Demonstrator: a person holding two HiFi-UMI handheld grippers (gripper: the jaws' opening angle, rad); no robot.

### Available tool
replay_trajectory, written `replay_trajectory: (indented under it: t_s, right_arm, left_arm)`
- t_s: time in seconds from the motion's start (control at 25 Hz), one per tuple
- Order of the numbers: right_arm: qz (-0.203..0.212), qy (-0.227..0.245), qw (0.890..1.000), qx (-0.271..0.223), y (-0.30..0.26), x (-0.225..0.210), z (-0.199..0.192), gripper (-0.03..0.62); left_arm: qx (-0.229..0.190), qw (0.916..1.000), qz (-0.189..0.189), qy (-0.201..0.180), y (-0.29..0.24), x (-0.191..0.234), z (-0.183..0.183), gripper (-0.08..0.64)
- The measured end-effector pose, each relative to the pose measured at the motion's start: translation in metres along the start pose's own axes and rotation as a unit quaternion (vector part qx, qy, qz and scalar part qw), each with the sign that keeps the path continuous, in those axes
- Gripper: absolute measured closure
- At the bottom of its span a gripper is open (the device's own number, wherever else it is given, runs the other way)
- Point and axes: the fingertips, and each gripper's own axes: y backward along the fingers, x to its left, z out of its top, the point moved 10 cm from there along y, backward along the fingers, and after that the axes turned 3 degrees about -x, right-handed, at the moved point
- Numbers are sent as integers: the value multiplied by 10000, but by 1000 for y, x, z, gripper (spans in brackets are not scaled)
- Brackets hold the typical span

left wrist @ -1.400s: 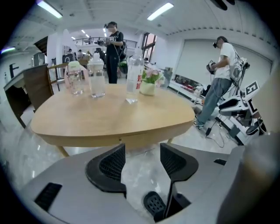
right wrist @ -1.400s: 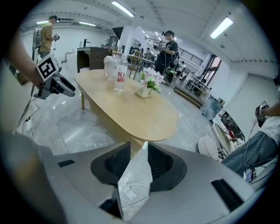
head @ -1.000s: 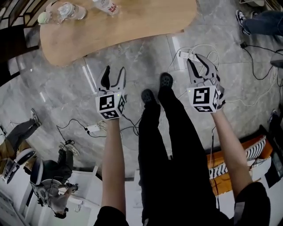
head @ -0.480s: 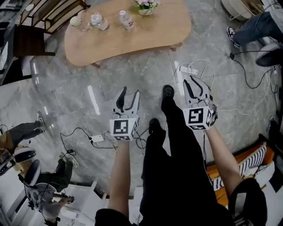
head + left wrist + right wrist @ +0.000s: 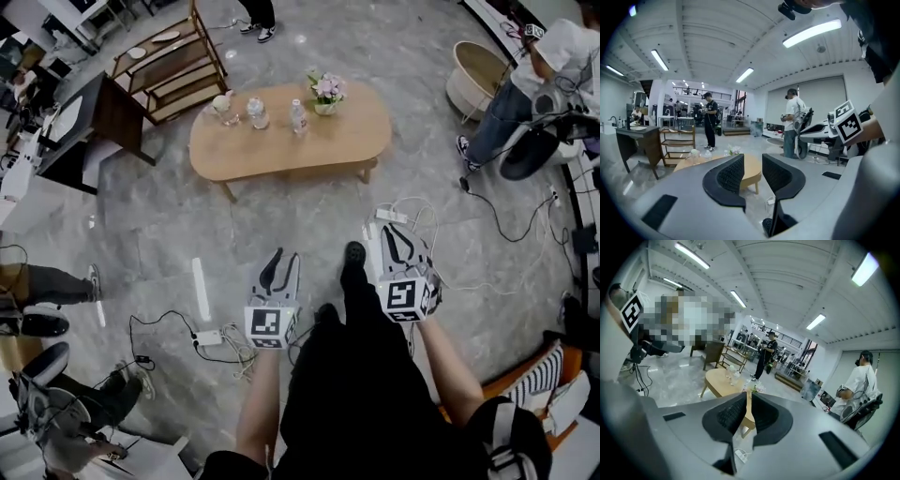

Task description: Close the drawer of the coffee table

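Observation:
The oval wooden coffee table (image 5: 281, 145) stands on the grey marble floor ahead, bearing bottles (image 5: 255, 112) and a small flower pot (image 5: 325, 92). No drawer shows from here. My left gripper (image 5: 281, 262) is held in the air well short of the table, its jaws closing with nothing between them. In the left gripper view the left gripper (image 5: 753, 159) frames the table (image 5: 752, 171) through a clear gap. My right gripper (image 5: 398, 234) is also raised and apart from the table. The right gripper (image 5: 749, 393) is closing on nothing, with only a thin slit left, and the table (image 5: 717, 378) lies beyond.
A wooden shelf (image 5: 169, 56) and a dark desk (image 5: 89, 117) stand at the far left. Cables and power strips (image 5: 208, 337) lie on the floor by my feet (image 5: 353, 253). A round tub (image 5: 478, 80) and a seated person (image 5: 534, 84) are at the right.
Both grippers have risen and drawn back from the table, which now sits whole and farther off. Both pairs of jaws have narrowed, the right more than the left.

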Motion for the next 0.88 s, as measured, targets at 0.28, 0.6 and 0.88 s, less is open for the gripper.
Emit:
replay_trajectory:
  t_s: [0.28,0.6,0.88]
  right_arm:
    - [-27,303,9991,-290,87,33,32,580]
    - [611,-1418,9824,-1053,137,14,49,580]
    - [832,-1261,9827,-1071,157,8,47,581]
  left_arm:
    - [-410,9990,-159,-87,73,-31,29,507]
    - [-752,9963,-242,347,109,-51,48,546]
    - [-802,9958,-159,402,111,-60,60,548]
